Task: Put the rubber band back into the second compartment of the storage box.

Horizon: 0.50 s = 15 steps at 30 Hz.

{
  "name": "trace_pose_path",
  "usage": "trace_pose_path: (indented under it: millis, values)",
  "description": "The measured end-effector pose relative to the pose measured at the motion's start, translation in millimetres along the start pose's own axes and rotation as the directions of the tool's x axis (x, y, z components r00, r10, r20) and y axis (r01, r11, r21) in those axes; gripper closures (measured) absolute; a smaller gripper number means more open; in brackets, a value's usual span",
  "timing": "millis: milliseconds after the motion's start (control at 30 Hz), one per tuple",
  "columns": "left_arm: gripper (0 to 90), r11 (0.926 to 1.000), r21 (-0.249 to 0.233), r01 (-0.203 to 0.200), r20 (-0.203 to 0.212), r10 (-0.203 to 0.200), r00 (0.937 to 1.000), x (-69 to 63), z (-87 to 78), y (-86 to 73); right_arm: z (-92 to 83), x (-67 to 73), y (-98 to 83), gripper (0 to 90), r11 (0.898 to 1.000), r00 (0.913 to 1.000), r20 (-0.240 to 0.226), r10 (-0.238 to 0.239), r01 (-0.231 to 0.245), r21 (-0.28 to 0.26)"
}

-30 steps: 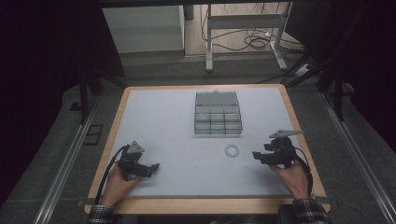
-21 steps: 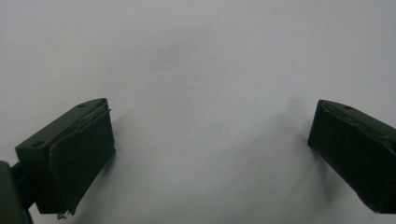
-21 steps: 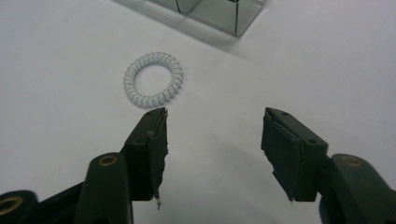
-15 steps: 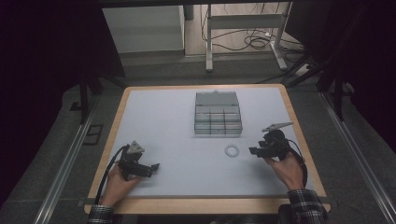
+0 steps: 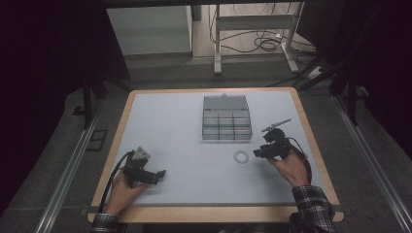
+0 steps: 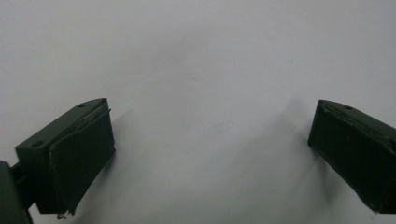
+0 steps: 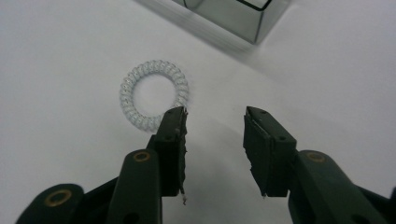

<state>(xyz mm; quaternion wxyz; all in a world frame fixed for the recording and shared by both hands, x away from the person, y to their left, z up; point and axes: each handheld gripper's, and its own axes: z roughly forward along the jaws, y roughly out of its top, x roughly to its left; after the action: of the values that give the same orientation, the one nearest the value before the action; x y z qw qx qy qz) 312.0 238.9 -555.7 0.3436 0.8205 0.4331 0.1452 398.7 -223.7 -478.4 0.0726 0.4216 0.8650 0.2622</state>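
Coil tie [image 7: 154, 94]: a clear spiral ring, lying flat on the white table [image 5: 170, 131], just in front of the box and toward the person's right. From above it sits at [image 5: 241, 156].
Right gripper [image 7: 214, 125]: over the last 1 second it has slid inward from the table's right edge and now hovers just beside the ring. Its jaws stand a narrow gap apart with nothing between them; in its own view 1 jaw tip overlaps the ring's near rim, but I cannot tell whether it touches.
Meaning: to my eye this is the approach to a pick-up; the ring is not yet grasped, and the jaws look offset to 1 side of it, so a small shift seems needed before closing.
Box [image 5: 226, 117]: clear, divided into compartments, lid up, well within reach beyond the ring.
Left gripper [image 5: 154, 175]: unmoved near the front left of the table, jaws wide and empty over bare surface.
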Motion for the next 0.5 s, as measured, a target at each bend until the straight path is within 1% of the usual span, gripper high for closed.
trace_pose_path:
  millis: [133, 233, 367, 500]
  values:
    - [0.3, 1.0, 0.0, 0.0, 0.0, 0.0, 1.0, 0.0, 0.0, 0.0, 5.5, 1.9, 6.5, 63.8, 1.0, 0.9999, -0.01, -0.005, 0.006, 0.026]
    - [0.3, 1.0, 0.0, 0.0, 0.0, 0.0, 1.0, 0.0, 0.0, 0.0, 9.5, 4.1, 11.5, 67.4, 0.998, 0.9996, -0.016, -0.025, 0.026, 0.051]
    - [0.3, 1.0, 0.0, 0.0, 0.0, 0.0, 1.0, 0.0, 0.0, 0.0, 15.4, 7.1, 19.5, 72.0, 0.994, 0.9983, -0.018, -0.055, 0.056, 0.095]
    - [0.3, 1.0, 0.0, 0.0, 0.0, 0.0, 1.0, 0.0, 0.0, 0.0, 20.9, 10.8, 26.4, 74.8, 0.99, 0.9973, -0.028, -0.068, 0.071, 0.124]
